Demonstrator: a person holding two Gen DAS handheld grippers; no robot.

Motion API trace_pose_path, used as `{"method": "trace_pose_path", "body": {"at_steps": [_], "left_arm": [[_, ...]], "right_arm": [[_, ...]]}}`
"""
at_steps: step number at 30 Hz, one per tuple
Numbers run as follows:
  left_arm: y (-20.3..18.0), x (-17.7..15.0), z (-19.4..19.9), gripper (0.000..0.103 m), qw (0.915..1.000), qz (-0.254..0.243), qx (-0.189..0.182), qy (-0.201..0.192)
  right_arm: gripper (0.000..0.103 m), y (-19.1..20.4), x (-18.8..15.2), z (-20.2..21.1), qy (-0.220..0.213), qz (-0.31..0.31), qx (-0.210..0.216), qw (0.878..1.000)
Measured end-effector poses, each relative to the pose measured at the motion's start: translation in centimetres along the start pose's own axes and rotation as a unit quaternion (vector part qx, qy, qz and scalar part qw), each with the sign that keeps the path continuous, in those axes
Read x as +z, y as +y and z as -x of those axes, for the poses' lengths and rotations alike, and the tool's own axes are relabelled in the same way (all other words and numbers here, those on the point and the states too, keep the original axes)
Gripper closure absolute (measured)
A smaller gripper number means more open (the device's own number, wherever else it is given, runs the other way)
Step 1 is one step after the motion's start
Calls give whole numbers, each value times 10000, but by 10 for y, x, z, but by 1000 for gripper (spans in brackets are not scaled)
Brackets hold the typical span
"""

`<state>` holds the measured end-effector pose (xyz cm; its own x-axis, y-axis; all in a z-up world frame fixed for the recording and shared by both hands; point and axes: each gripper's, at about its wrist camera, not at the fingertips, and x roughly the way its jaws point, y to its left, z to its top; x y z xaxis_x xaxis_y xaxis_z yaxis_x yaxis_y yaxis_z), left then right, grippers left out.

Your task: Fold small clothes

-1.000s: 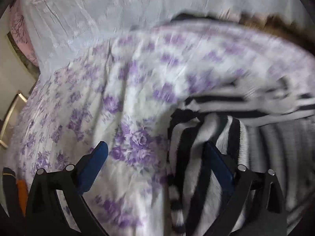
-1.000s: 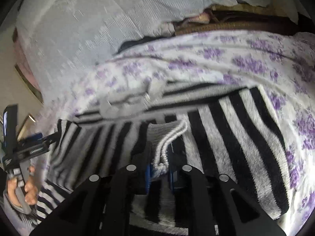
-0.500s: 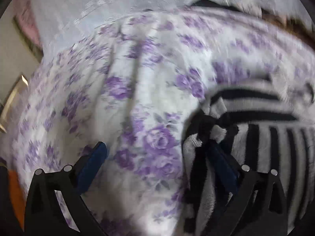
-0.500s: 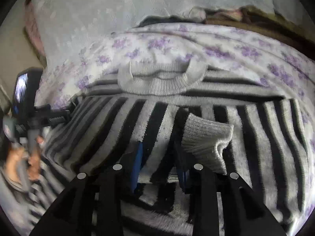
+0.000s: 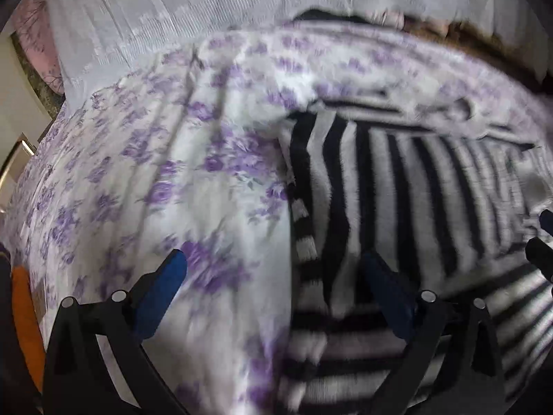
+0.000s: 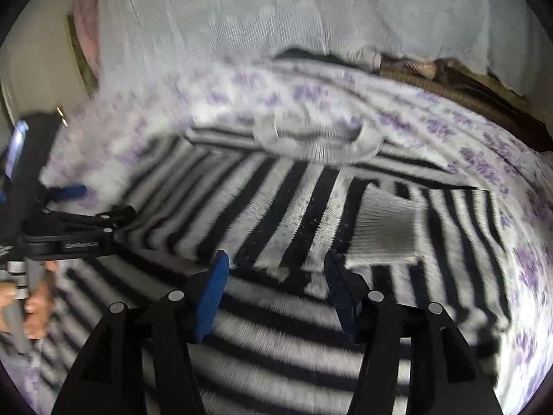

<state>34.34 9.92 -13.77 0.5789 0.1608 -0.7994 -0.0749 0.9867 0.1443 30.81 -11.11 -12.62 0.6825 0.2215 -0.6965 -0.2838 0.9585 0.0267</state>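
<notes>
From the left wrist view, the left gripper stood with its jaws spread wide and nothing caught between them; its blue pads hung apart over the bed. Under the left-hand finger lay the floral bedsheet, white with purple flowers, while the other finger sat over the near left edge of the striped sweater, which stretched ahead and off to the right of the tool. Whether that pad touched the knit I could not tell, the picture being blurred. Beyond the sheet, ahead of the tool, a pale white cloth covered the far side. From the right wrist view, the right gripper had just been opening, and its jaws stood partly apart with no fabric pinched between them; only the flat black and grey stripes of the sweater showed in the gap. The sweater lay spread directly under and ahead of this tool, its grey collar at the far end. A grey ribbed cuff lay folded across the body, just ahead and to the right of the right-hand finger, not touching it as far as I could see. Off to the left, the other tool showed side-on above the sweater's edge, with the person's hand around its handle.
</notes>
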Motion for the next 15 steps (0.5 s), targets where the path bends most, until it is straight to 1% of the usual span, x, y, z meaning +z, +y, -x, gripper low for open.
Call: {"method": "trace_pose_path", "body": {"at_steps": [2, 4, 5, 6, 7, 9, 12, 13, 14, 15], "left_arm": [[1, -8, 8, 4, 10000, -57, 22, -73], [0, -15, 5, 4, 9999, -157, 50, 2], [-4, -19, -1, 4, 9996, -232, 121, 139], [-8, -20, -13, 4, 9986, -308, 192, 395], [-9, -21, -18, 4, 9981, -293, 188, 504], [-6, -16, -2, 4, 9992, -212, 141, 324], [-4, 3, 25, 4, 9997, -26, -152, -162], [-9, 16, 28, 4, 9993, 55, -315, -206], [-16, 26, 26, 4, 9989, 85, -436, -159], [-26, 37, 20, 4, 9984, 101, -558, -84]], "right_arm": [[43, -13, -6, 9, -70, -57, -172, 9998], [43, -27, -8, 0, 120, -263, -206, 9994], [43, -31, -12, -6, 276, -342, -223, 9988], [43, -38, -17, -20, 547, -433, -151, 9975], [43, -43, -19, -24, 561, -479, -86, 9972], [44, -47, -13, -13, 428, -580, -73, 9974], [43, -42, 9, 10, -78, -545, 19, 9985], [43, -40, 18, 9, -146, -534, 21, 9985], [43, -38, 27, 4, -142, -547, 70, 9984], [43, -35, 37, -9, -47, -574, 143, 9982]]}}
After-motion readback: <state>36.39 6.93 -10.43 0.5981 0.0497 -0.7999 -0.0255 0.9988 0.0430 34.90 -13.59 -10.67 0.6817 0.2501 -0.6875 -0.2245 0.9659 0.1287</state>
